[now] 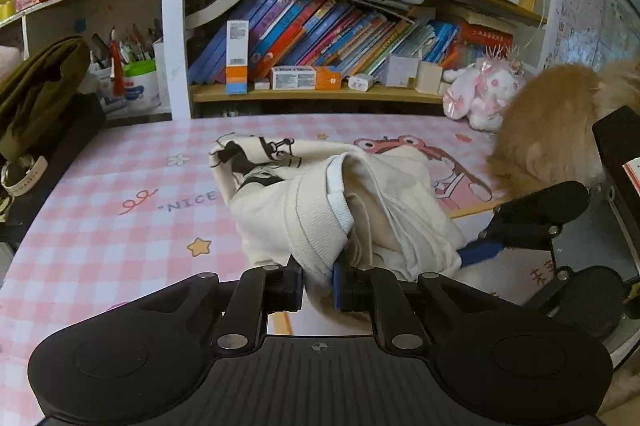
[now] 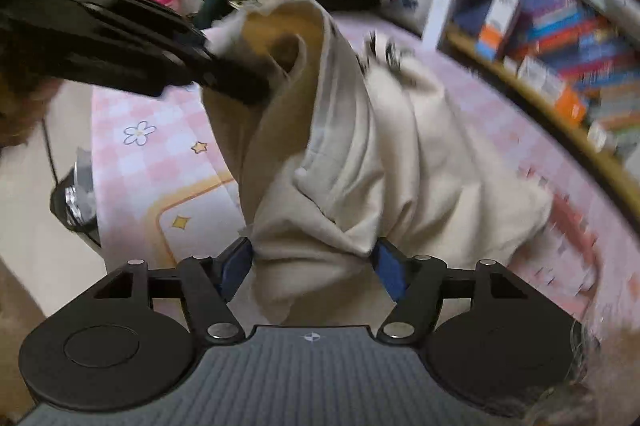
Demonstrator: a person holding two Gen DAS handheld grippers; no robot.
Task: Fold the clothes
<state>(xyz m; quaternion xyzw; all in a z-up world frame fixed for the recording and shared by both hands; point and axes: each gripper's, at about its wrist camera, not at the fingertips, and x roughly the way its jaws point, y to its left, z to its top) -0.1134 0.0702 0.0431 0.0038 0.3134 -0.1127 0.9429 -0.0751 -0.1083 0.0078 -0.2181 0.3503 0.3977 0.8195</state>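
Observation:
A cream sweatshirt with a black cartoon print (image 1: 320, 194) lies bunched on the pink checked table cover (image 1: 120, 194). My left gripper (image 1: 318, 282) is shut on its ribbed hem, lifted off the table. In the right wrist view the same sweatshirt (image 2: 360, 146) hangs in folds. My right gripper (image 2: 312, 266) has its jaws set wide, with a fold of the cloth lying between the blue pads (image 2: 390, 272); the view is blurred. The right gripper also shows in the left wrist view (image 1: 480, 250), at the garment's right edge. The left gripper shows in the right wrist view (image 2: 232, 78), gripping the upper fold.
A fluffy orange cat (image 1: 552, 130) stands on the table at the right, close to the right gripper. A pink plush toy (image 1: 484, 94) sits by the bookshelf (image 1: 320, 94) behind the table. An olive bag (image 1: 36, 94) lies at the left edge.

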